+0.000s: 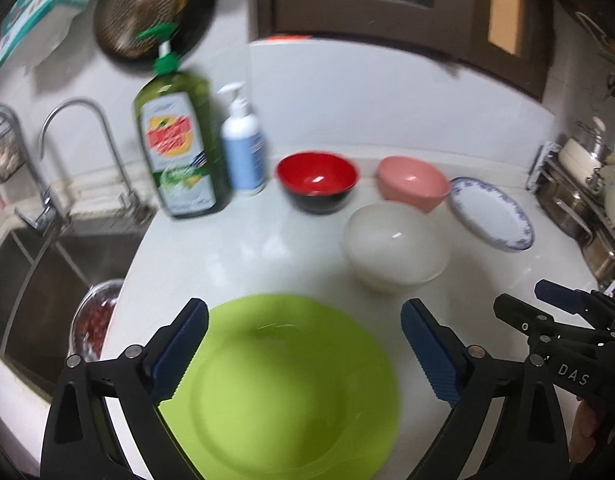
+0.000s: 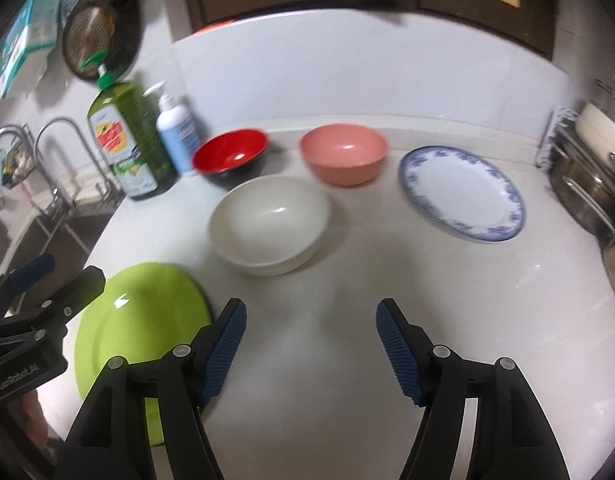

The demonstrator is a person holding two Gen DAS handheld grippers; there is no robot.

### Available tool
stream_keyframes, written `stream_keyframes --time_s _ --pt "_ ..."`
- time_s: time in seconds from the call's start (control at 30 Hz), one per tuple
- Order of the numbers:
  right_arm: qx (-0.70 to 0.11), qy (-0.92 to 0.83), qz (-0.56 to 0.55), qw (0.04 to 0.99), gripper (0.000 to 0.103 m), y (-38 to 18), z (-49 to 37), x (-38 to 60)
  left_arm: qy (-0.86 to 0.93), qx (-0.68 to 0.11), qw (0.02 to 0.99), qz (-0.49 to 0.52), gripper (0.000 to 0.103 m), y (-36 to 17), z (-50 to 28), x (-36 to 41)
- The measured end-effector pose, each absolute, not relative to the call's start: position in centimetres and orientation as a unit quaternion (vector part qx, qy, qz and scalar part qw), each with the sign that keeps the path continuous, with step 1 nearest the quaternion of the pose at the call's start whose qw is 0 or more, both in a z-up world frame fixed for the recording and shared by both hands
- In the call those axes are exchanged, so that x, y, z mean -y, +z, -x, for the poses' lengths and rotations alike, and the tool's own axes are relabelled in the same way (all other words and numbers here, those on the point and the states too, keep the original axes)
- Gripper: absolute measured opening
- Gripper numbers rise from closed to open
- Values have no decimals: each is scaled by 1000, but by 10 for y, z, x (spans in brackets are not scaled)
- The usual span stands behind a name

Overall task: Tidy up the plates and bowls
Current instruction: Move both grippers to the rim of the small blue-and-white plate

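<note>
Both grippers gape wide — left gripper (image 1: 303, 354) over the green plate (image 1: 283, 392), right gripper (image 2: 311, 350) over bare counter (image 2: 347, 380)

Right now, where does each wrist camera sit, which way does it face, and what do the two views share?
Left wrist: on the left gripper, open above the green plate, facing the back wall; the right gripper shows at right.
Right wrist: on the right gripper, open over bare counter; the left gripper shows at left.
Shared: white bowl, red bowl, pink bowl, blue-rimmed plate.
</note>
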State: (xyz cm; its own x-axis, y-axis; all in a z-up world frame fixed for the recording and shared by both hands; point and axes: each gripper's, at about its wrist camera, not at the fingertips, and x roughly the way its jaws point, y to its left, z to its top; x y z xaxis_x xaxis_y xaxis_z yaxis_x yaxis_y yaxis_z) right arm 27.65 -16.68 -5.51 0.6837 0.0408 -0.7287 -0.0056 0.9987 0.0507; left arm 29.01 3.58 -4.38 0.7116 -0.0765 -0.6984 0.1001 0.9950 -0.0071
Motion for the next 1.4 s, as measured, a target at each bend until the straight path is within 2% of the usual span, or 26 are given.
stream_keyframes --time_s 0.2,0.67,1.4 --pt "-365 -19 -31 930 74 -38 -271 204 -72 -349 934 -29 103 -25 -296 4" --pt "-325 -68 -43 942 74 -14 -273 280 -132 -320 937 -33 103 -4 -321 87" --pt "-322 -109 -84 937 74 -48 -328 384 -156 -342 926 -26 99 -44 -395 183"
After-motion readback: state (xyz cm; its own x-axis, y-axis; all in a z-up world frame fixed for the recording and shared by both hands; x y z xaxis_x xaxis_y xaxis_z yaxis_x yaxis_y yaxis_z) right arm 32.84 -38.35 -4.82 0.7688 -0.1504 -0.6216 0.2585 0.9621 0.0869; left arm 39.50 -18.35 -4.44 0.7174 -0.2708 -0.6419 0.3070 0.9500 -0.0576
